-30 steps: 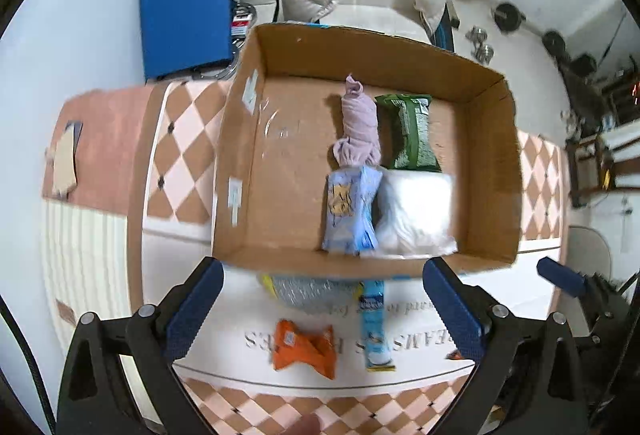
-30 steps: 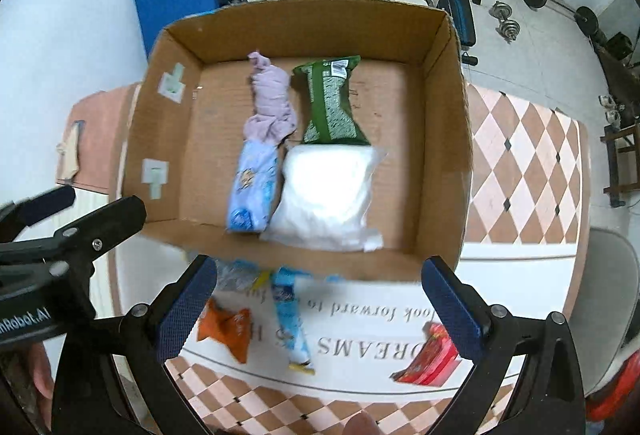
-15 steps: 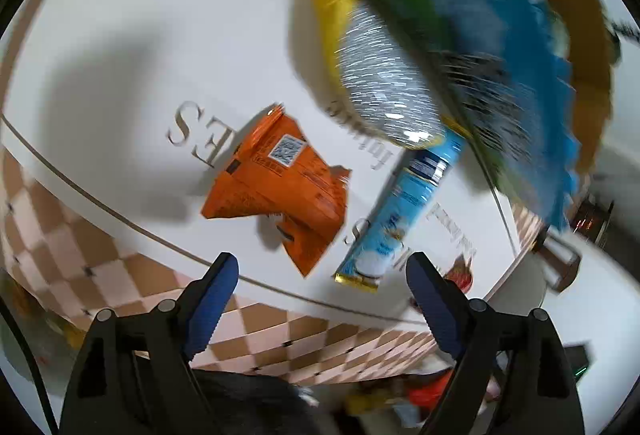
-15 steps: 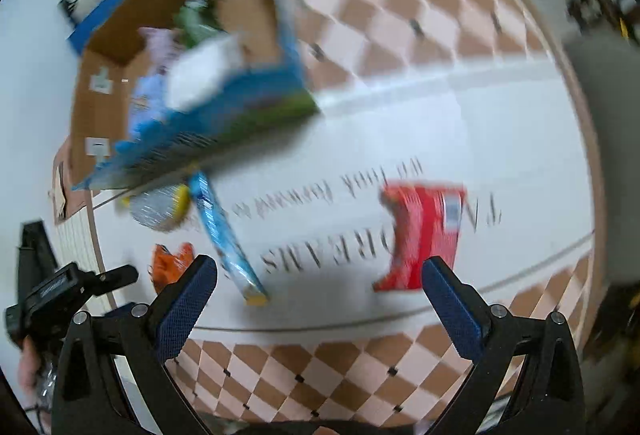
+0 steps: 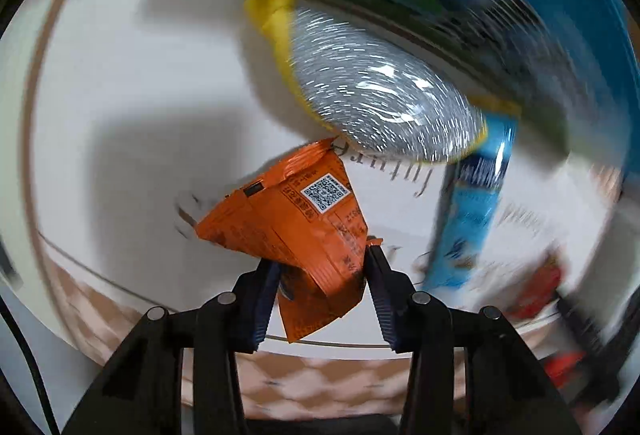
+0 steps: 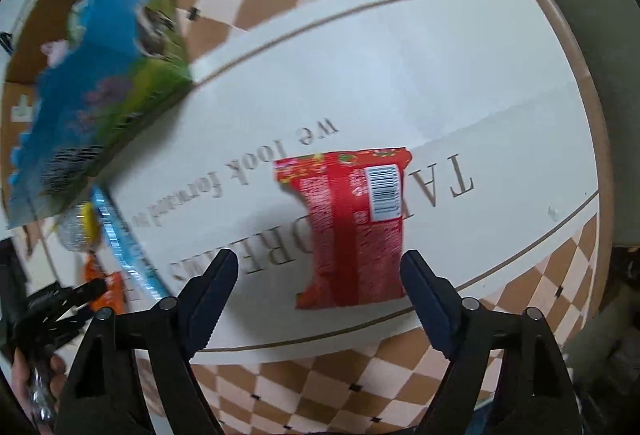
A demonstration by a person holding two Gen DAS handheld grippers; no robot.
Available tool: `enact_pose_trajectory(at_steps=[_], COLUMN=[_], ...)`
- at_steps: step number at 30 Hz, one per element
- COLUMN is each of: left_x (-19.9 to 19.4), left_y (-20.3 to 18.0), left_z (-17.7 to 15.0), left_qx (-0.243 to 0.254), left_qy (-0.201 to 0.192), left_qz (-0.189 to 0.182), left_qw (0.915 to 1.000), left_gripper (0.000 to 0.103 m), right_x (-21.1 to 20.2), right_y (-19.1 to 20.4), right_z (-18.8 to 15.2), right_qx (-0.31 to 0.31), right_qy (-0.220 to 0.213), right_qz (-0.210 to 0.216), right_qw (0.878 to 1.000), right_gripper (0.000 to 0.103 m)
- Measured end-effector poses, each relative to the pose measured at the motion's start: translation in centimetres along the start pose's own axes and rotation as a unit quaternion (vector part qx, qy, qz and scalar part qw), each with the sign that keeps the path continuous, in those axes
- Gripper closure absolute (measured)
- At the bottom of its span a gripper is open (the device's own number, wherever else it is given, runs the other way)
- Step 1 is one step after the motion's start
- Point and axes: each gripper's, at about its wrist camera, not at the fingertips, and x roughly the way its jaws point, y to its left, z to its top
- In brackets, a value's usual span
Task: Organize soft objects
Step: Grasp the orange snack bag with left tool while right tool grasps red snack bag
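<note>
Left wrist view showed the left tongs (image 5: 320, 267) clamped on a crinkled orange packet (image 5: 304, 227); the right tongs (image 6: 320, 271) gaped around a red packet (image 6: 352, 227).

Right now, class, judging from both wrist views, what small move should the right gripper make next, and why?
Probably close the right gripper on the red packet. Its fingers stand open on either side of the packet's near end, which lies flat on the white tablecloth. The left gripper is already shut on the orange packet.
</note>
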Motion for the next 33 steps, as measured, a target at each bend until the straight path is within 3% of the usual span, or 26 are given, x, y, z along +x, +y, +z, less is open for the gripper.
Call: enact_pose_trajectory(at_steps=[3,5,7,8,14,20,23,27,31,33], left_x=[0.2,0.4,0.6,0.6,1.6,2.4,2.5,1.7,0.9,-0.2], left_y=[-1.4,-1.7,-1.4,-1.2,1.2,4.1,4.4,2.1,-0.2,-1.3], left_z=[-0.7,-1.0,-1.2,-1.2,0.2,1.2,1.0,-0.3,-2.6,-3.9], left_qx=[0.094,0.118,0.124,0.122,0.047,-0.036,-0.040,-0.021,0.014,0.034], left_qy=[-0.010,-0.007,-0.003,-0.003,0.017,0.020,0.017,-0.006,-0.031,-0.044], left_qz=[0.070,0.079,0.074,0.069,0.013,-0.028,-0.029,0.016,0.042,0.044], left_qw=[0.9931,0.9898,0.9895,0.9902,0.9986,0.9988,0.9986,0.9996,0.9986,0.9975], left_gripper=[0.062,0.062,0.062,0.061,0.052,0.052,0.052,0.068,0.070,0.070], right_x=[1.9,2.7,2.9,2.8,3.4,3.6,4.0,4.5,4.3,3.4], right_y=[-0.1,0.3,1.0,1.2,3.8,3.6,2.9,2.0,3.1,3.8], right_z=[0.6,0.6,0.2,0.0,-2.3,-2.8,-1.9,-0.9,-1.7,-2.3], right_qx=[-0.009,-0.028,-0.058,-0.066,-0.123,-0.107,-0.094,-0.091,-0.115,-0.131], right_qy=[0.026,0.031,0.026,0.023,0.054,0.058,0.065,0.063,0.046,0.044], right_qz=[-0.021,-0.059,-0.098,-0.097,-0.073,-0.066,-0.062,-0.074,-0.089,-0.071], right_qw=[0.999,0.997,0.993,0.993,0.988,0.990,0.992,0.991,0.988,0.988], right_gripper=[0.027,0.044,0.052,0.054,0.054,0.052,0.049,0.048,0.057,0.058])
